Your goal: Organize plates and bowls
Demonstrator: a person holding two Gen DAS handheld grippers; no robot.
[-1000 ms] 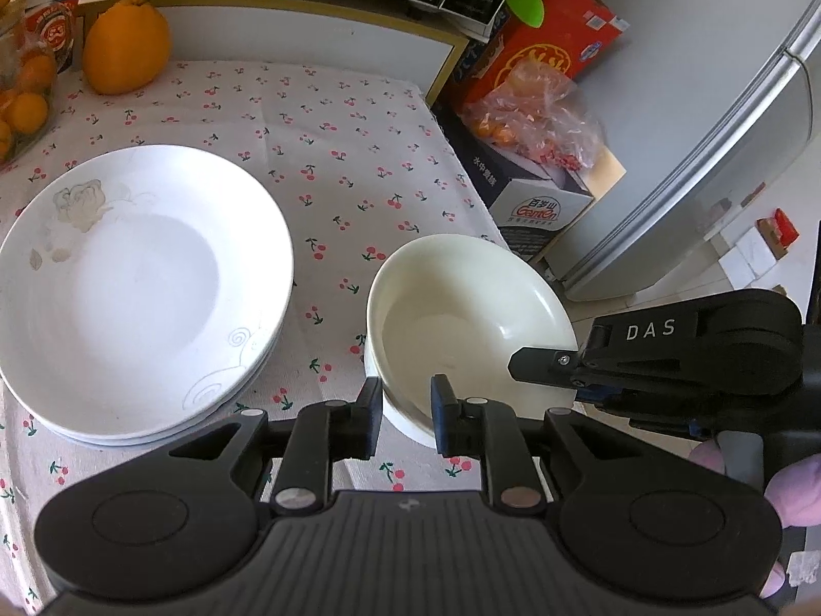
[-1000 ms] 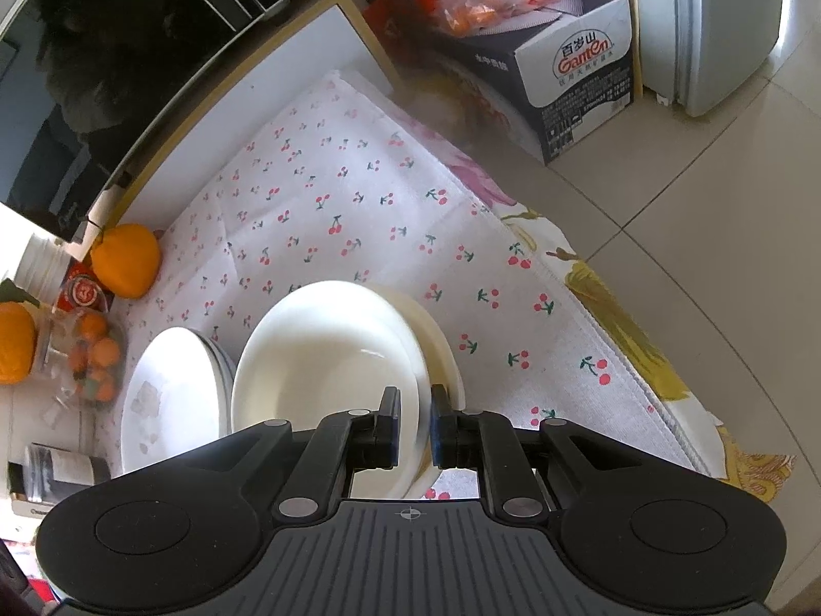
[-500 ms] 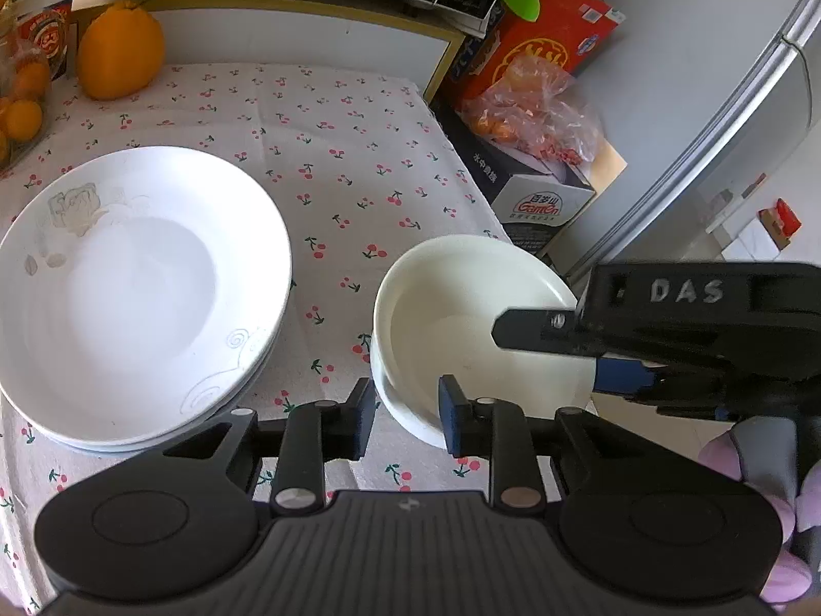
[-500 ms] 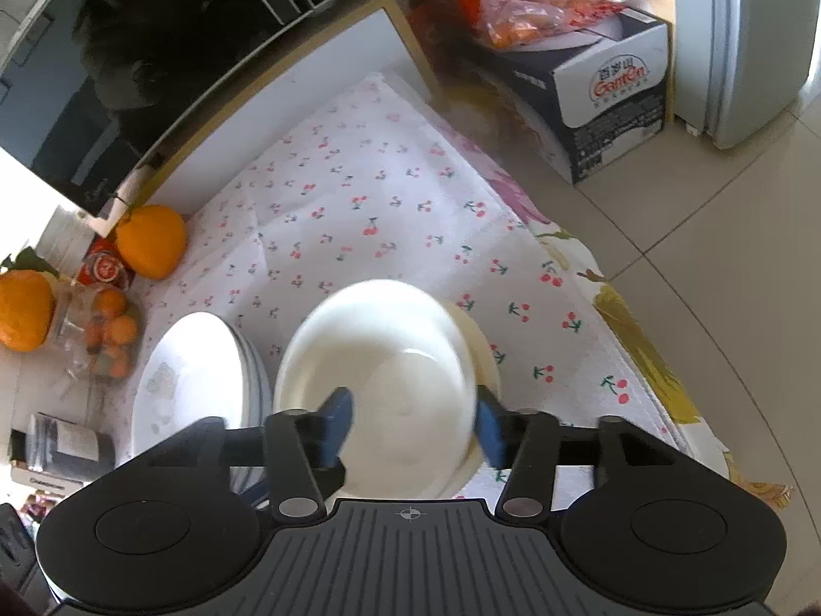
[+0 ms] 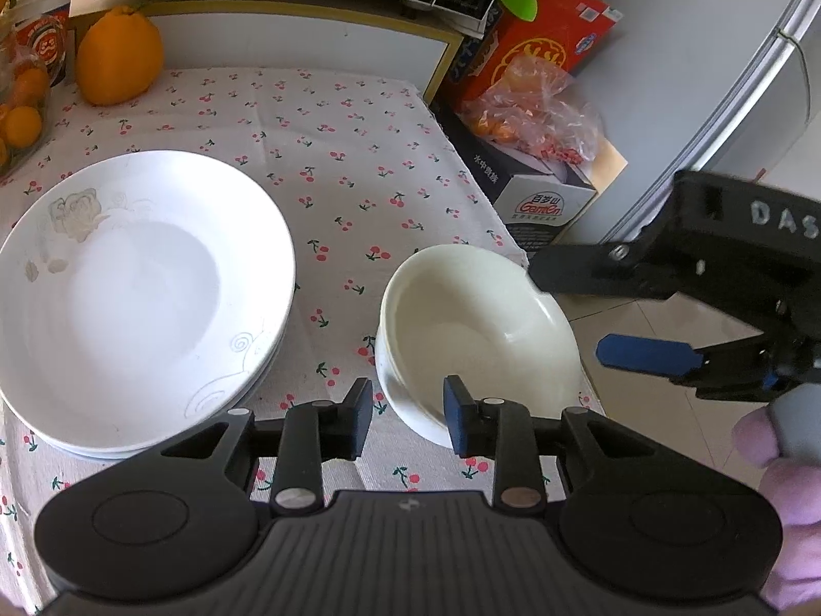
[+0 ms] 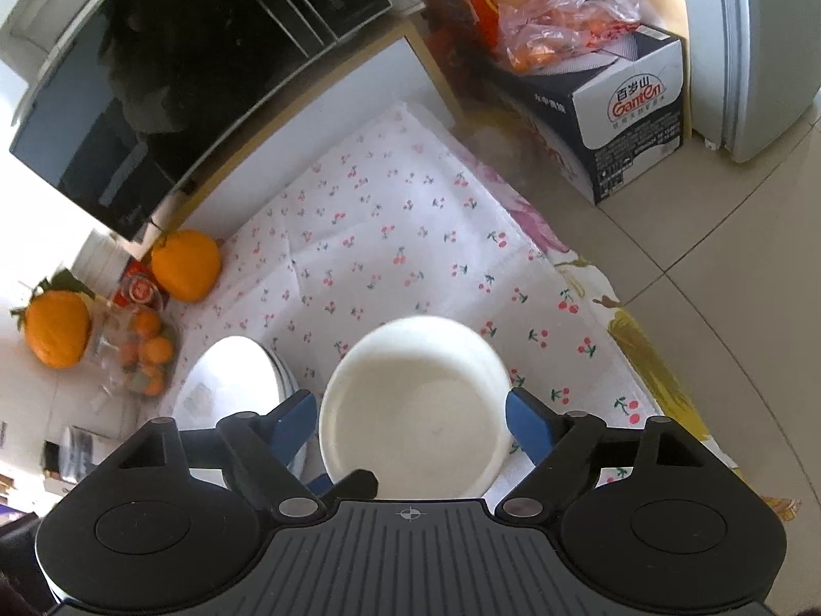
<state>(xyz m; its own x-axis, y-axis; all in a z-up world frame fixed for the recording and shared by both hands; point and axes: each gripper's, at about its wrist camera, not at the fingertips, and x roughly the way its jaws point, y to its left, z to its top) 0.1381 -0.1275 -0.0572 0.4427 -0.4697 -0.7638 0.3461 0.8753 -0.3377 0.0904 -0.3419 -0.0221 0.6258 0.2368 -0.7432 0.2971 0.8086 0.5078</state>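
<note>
Stacked cream bowls (image 5: 477,328) stand near the right edge of the cherry-print tablecloth (image 5: 328,143). A stack of white plates (image 5: 138,287) lies to their left. My left gripper (image 5: 408,410) is open, its jaws astride the near rim of the bowls. My right gripper (image 5: 564,308) enters from the right, open, its fingers above the bowls' right rim. In the right wrist view the bowls (image 6: 415,405) sit between my right gripper's (image 6: 410,418) wide-open blue pads (image 6: 528,423), with the plates (image 6: 231,385) to the left.
A large orange (image 5: 120,56), a bag of small oranges (image 5: 20,113) and a microwave (image 6: 169,82) stand at the table's back. Boxes (image 5: 533,190) and a fridge (image 5: 728,77) stand on the floor to the right of the table edge.
My right gripper has opened wide, let go of the top bowl and drawn back to the right. My left gripper has opened from a narrow gap to a wider one.
</note>
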